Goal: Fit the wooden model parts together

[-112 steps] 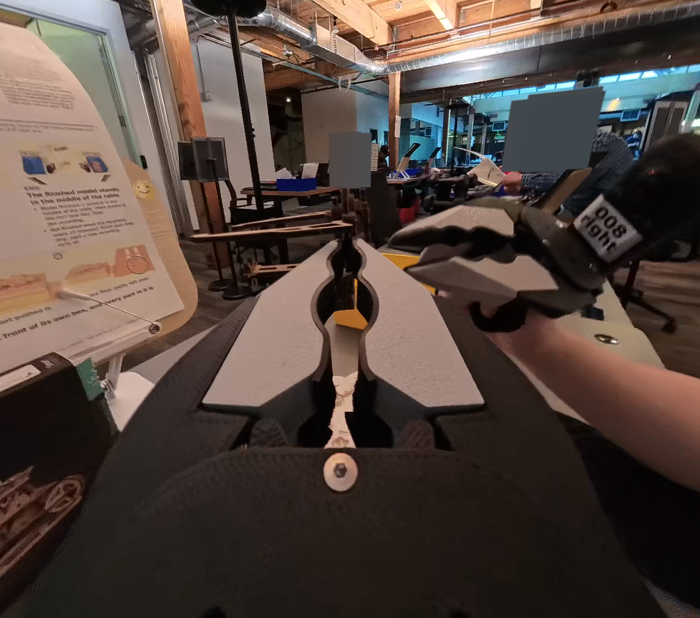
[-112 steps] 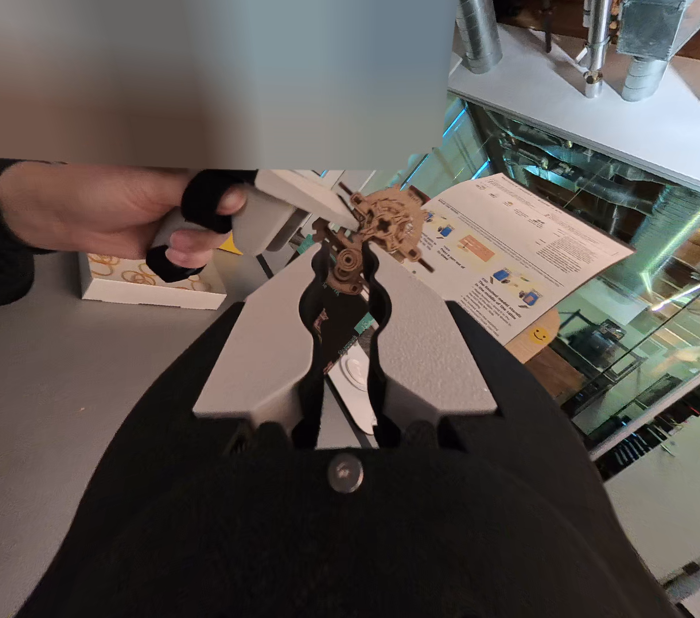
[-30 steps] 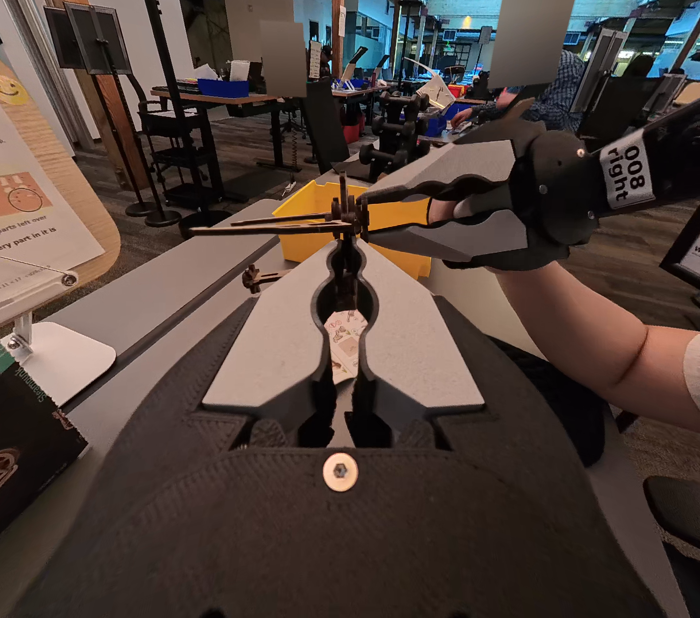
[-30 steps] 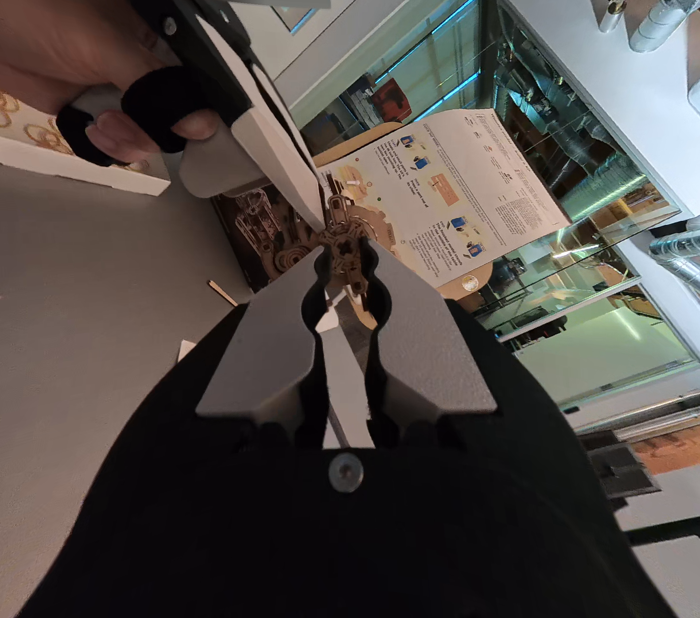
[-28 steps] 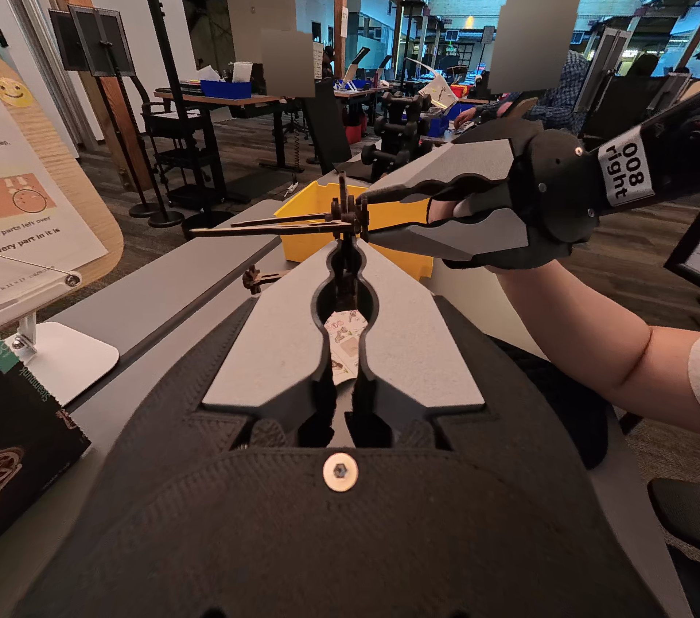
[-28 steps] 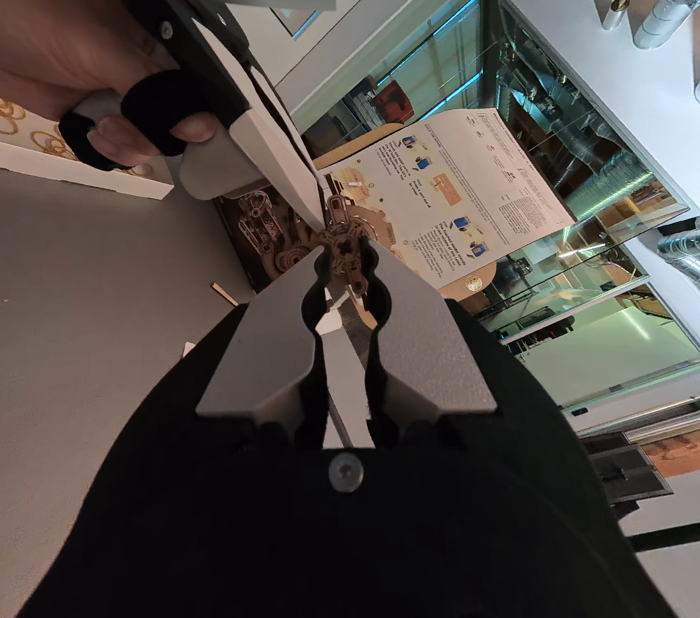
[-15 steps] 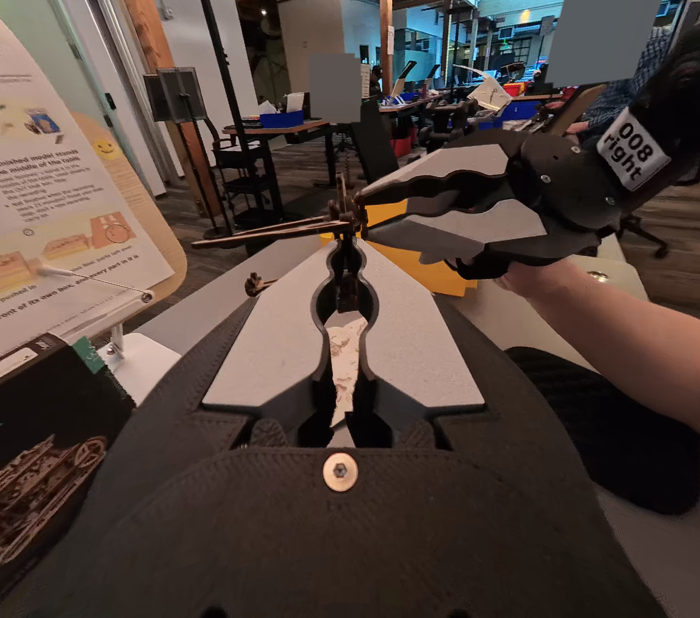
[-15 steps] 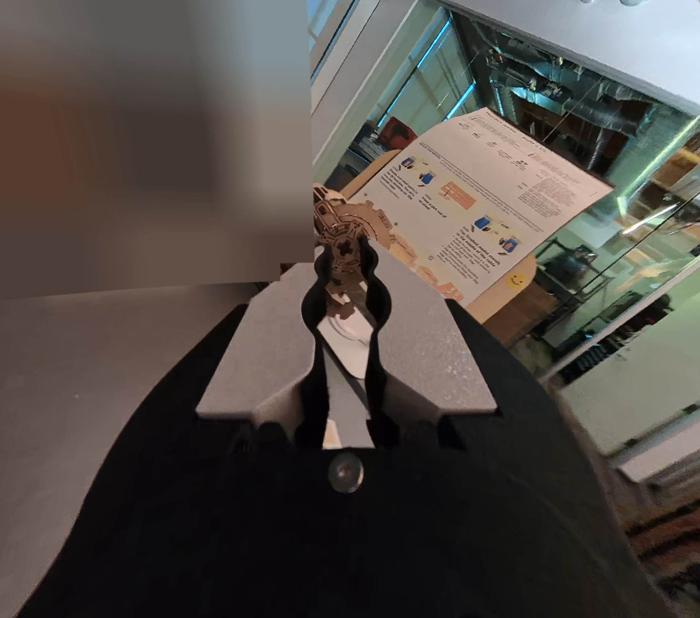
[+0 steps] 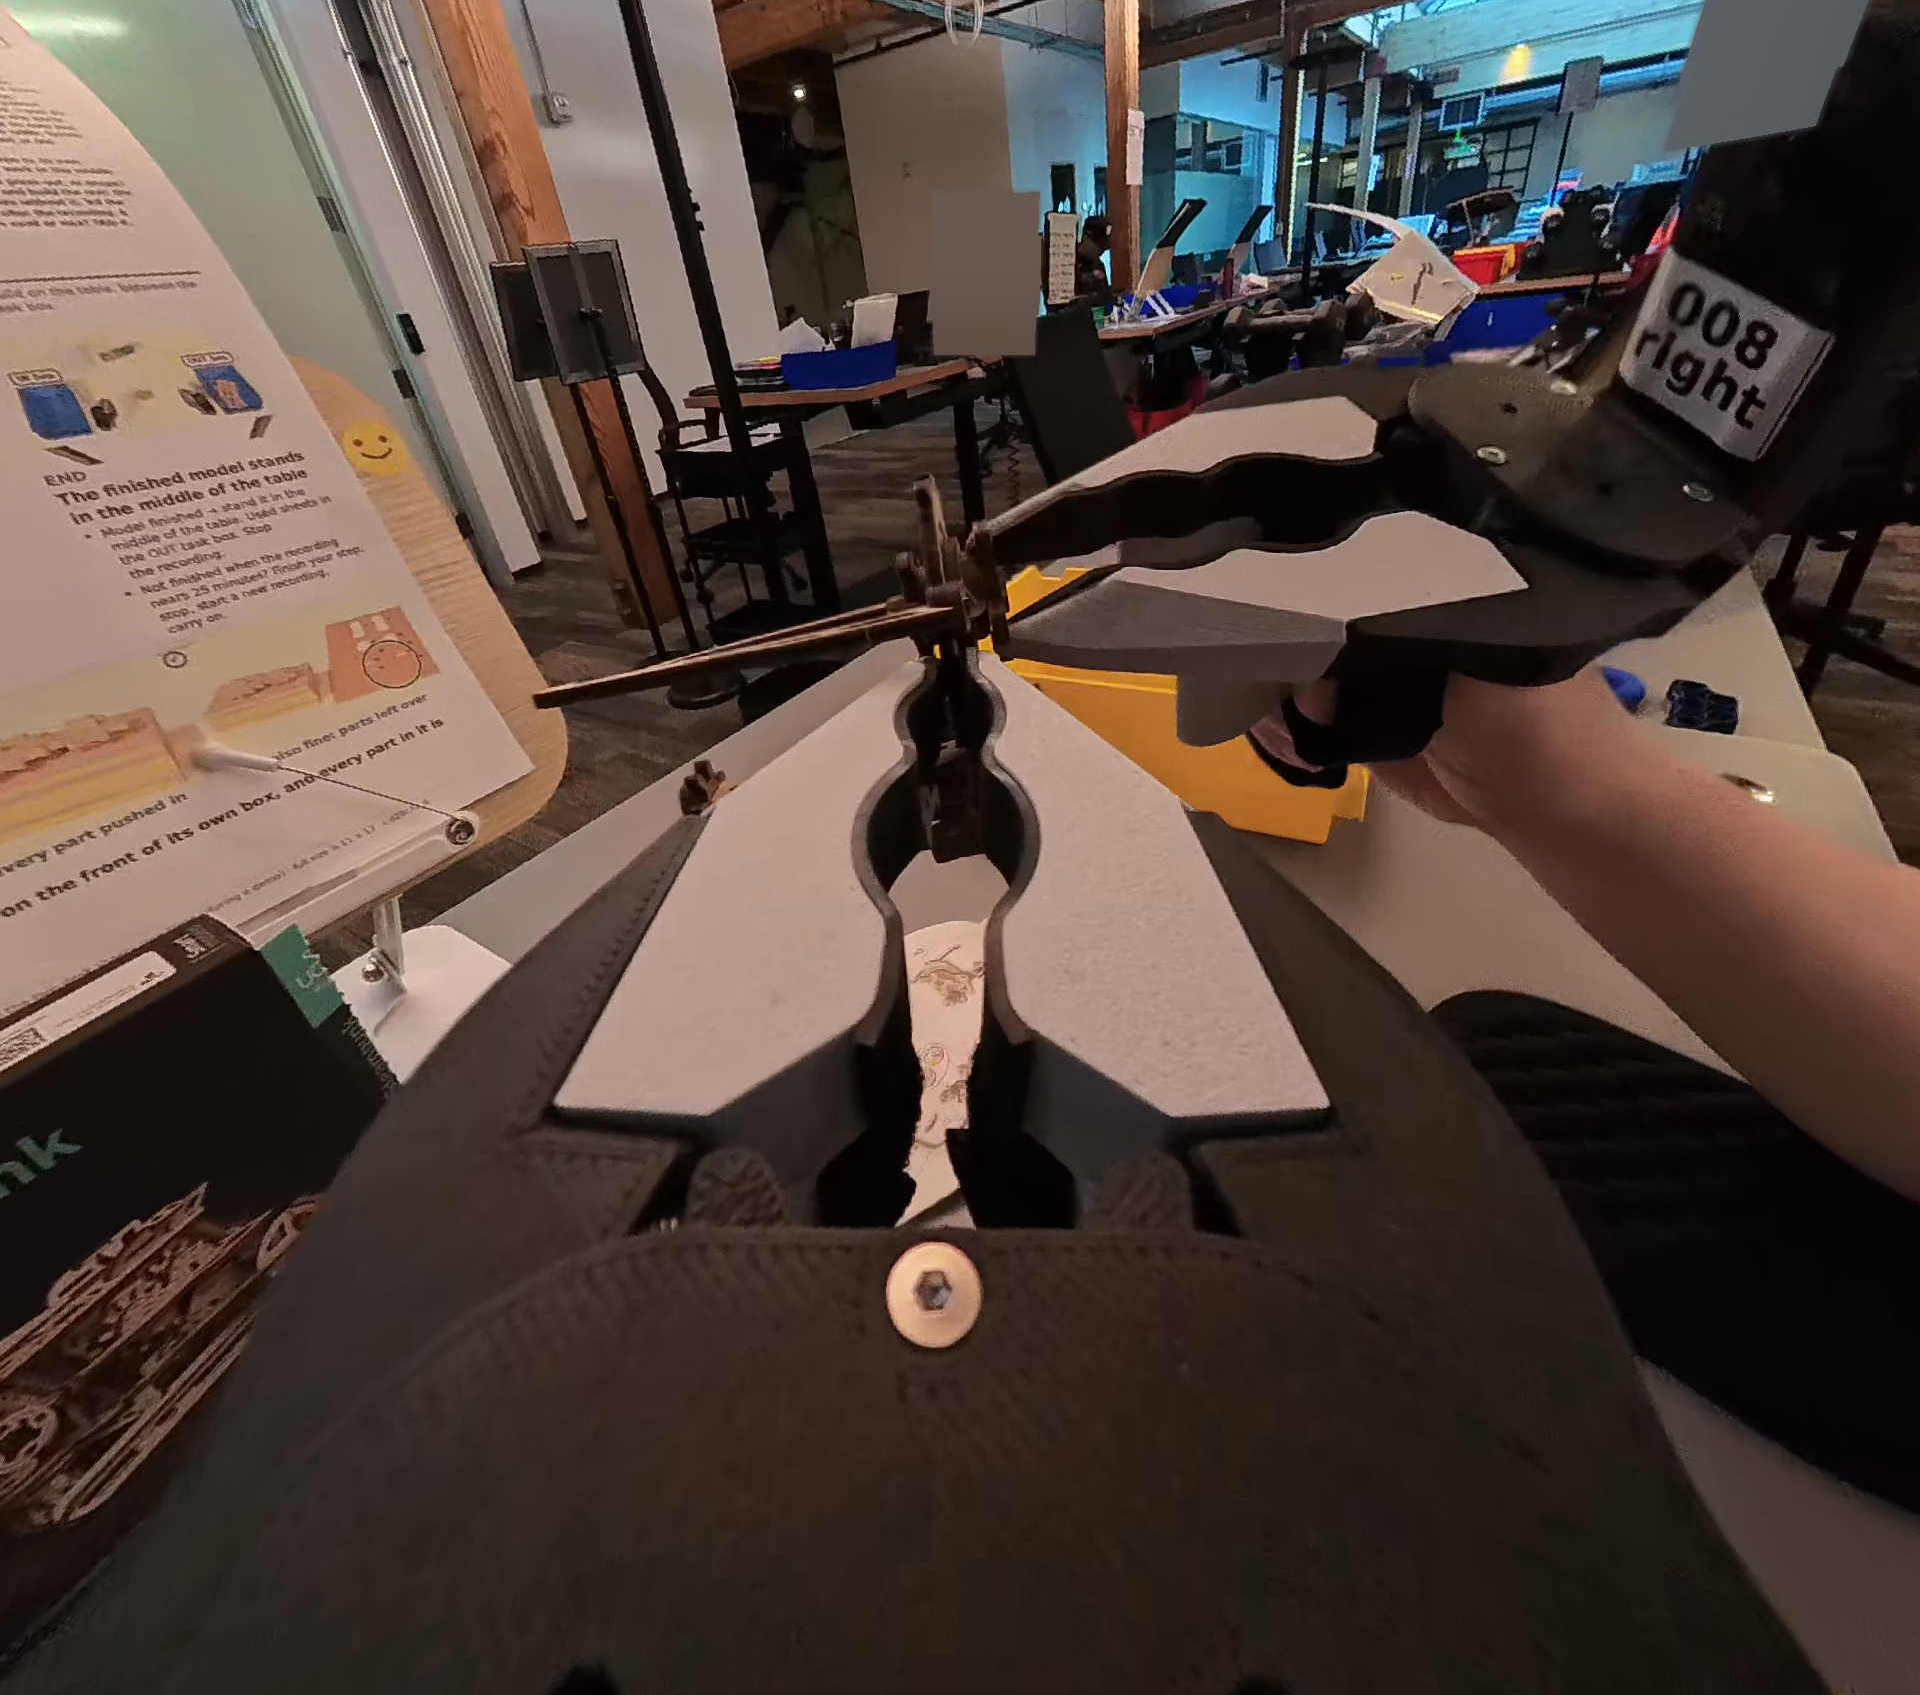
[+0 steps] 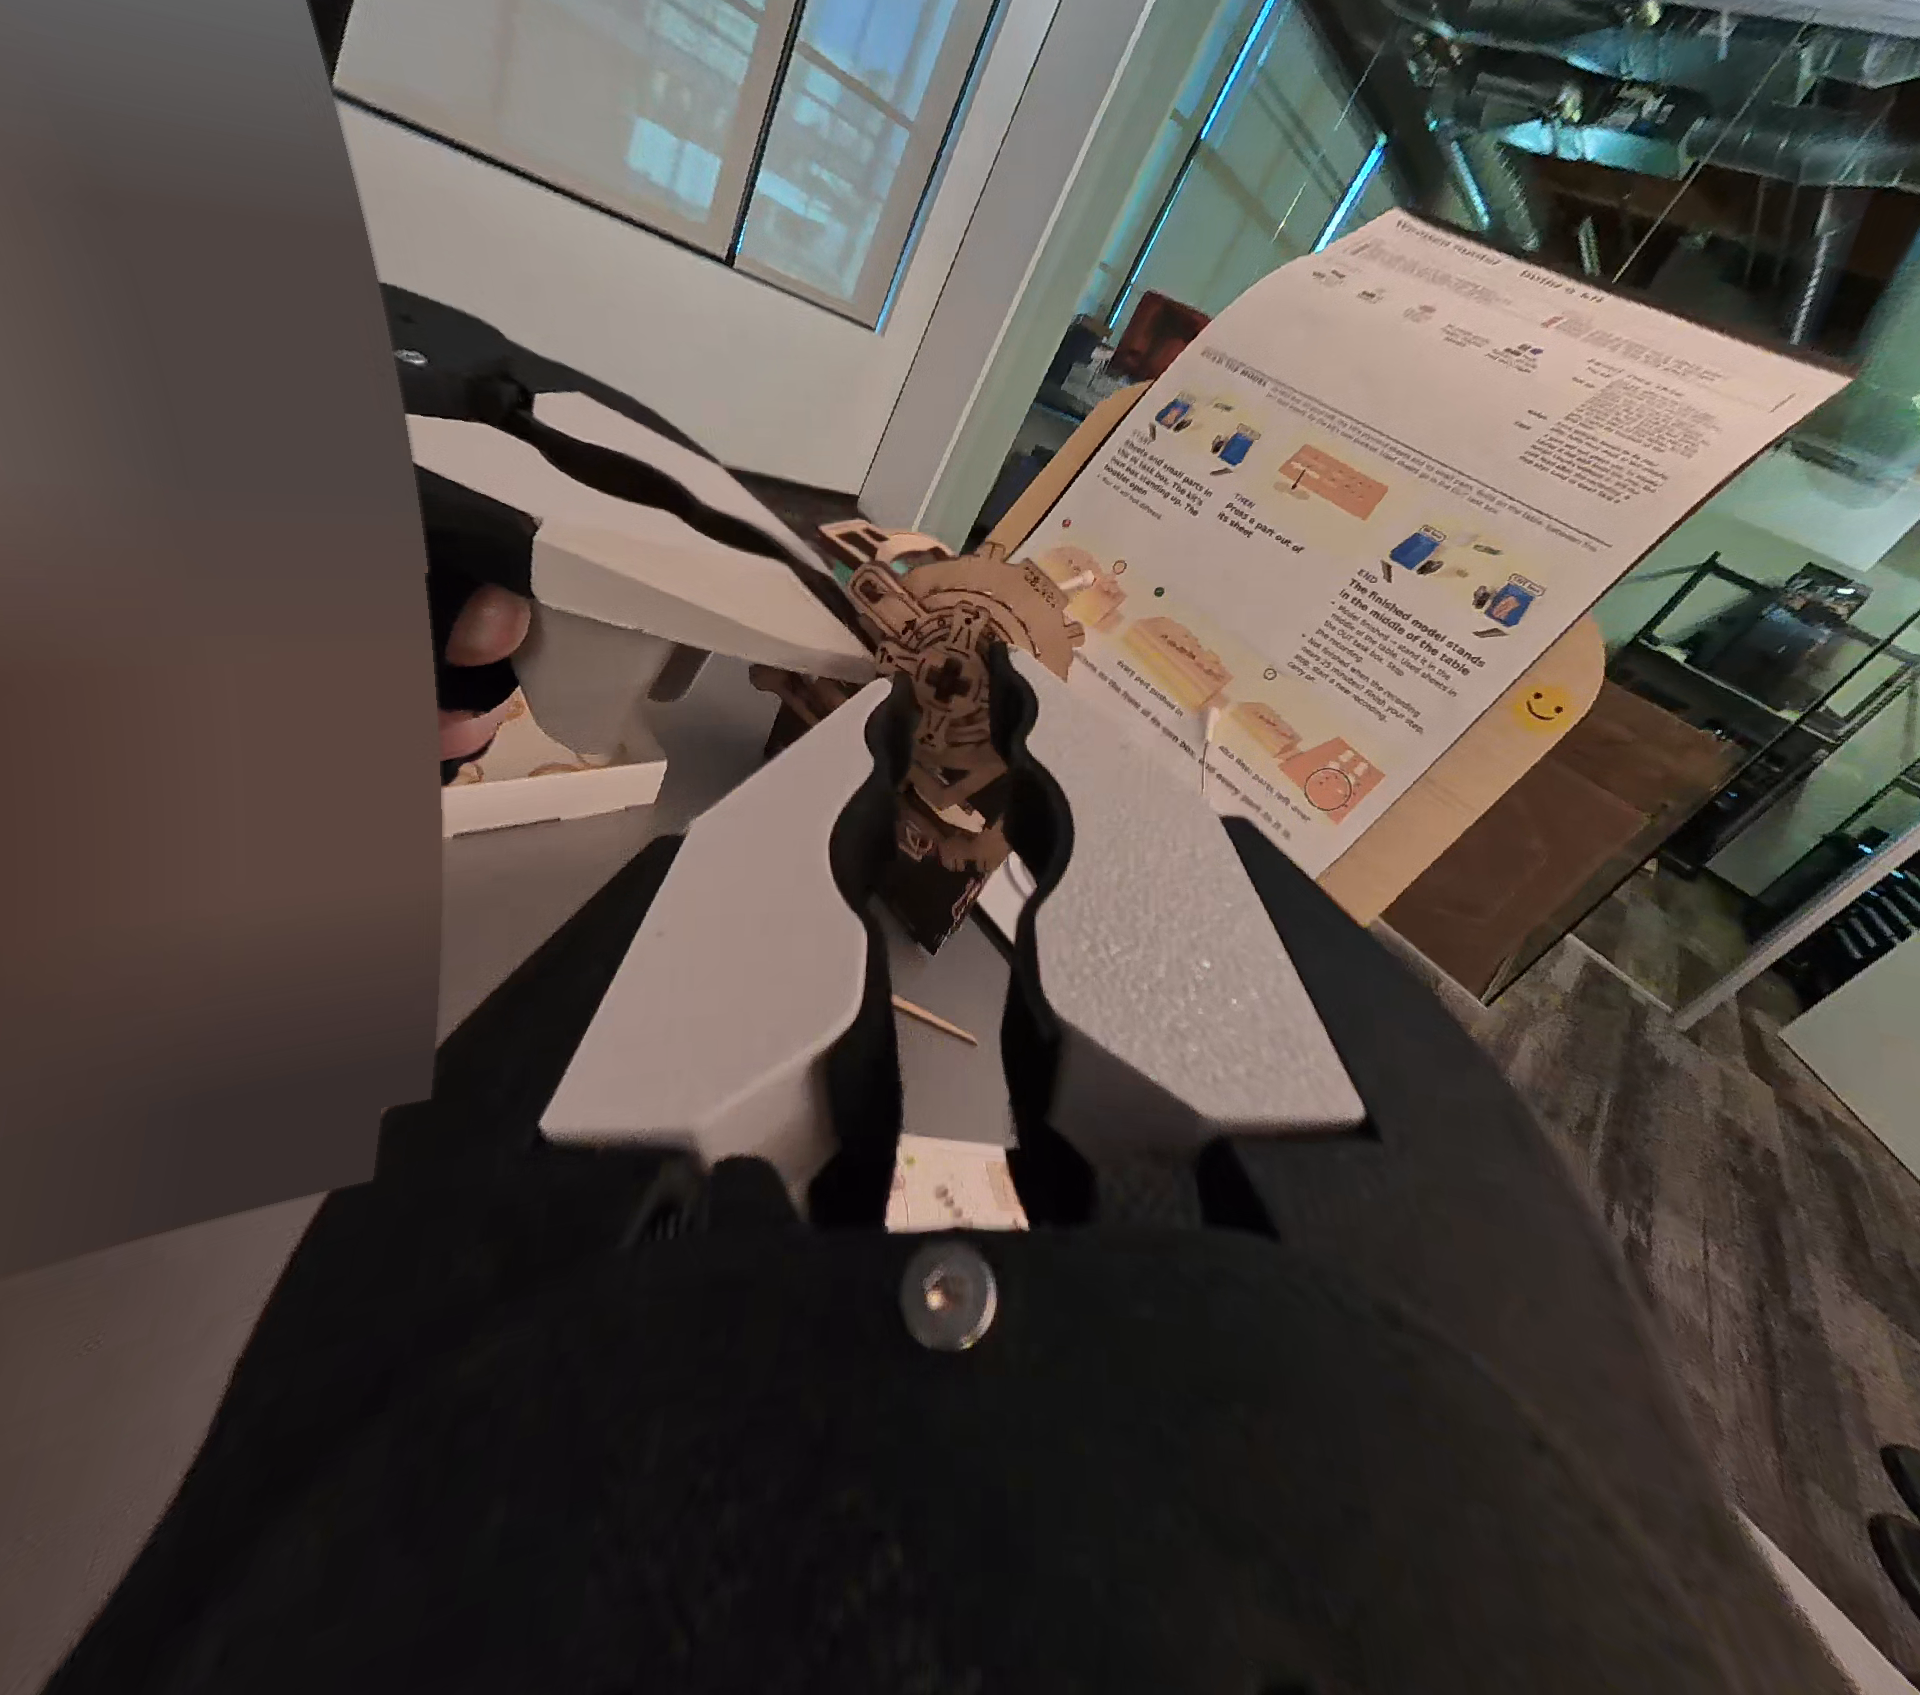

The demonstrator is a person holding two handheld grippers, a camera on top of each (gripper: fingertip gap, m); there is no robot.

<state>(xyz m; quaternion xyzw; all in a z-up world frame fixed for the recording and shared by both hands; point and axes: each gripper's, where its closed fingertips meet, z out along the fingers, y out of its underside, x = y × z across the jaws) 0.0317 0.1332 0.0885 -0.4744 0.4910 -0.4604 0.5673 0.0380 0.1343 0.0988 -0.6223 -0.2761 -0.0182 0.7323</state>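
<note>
A wooden model assembly, a flat gear-like disc with a small cross-holed hub, is held in the air between both grippers. In the left wrist view I see the disc edge-on (image 9: 748, 653), sticking out to the left. My left gripper (image 9: 951, 658) is shut on the assembly from below. My right gripper (image 9: 992, 580) comes in from the right and is shut on the hub. In the right wrist view the disc (image 10: 997, 606) faces the camera. There my right gripper (image 10: 940, 684) grips its hub, and the left gripper (image 10: 847, 617) meets it from the left.
An instruction sheet on a wooden stand (image 9: 208, 554) stands at the left, and shows in the right wrist view (image 10: 1403, 523). A black model box (image 9: 156, 1126) lies below it. A yellow bin (image 9: 1132, 710) sits behind the grippers. A white box (image 10: 551, 788) and a toothpick (image 10: 935, 1019) lie on the grey table (image 10: 125, 1437). The grippers are tip to tip, or close to it.
Both grippers have stayed shut on the assembly and moved together, tilting up and turning toward the instruction sheet. The disc now faces the right wrist camera more fully.
</note>
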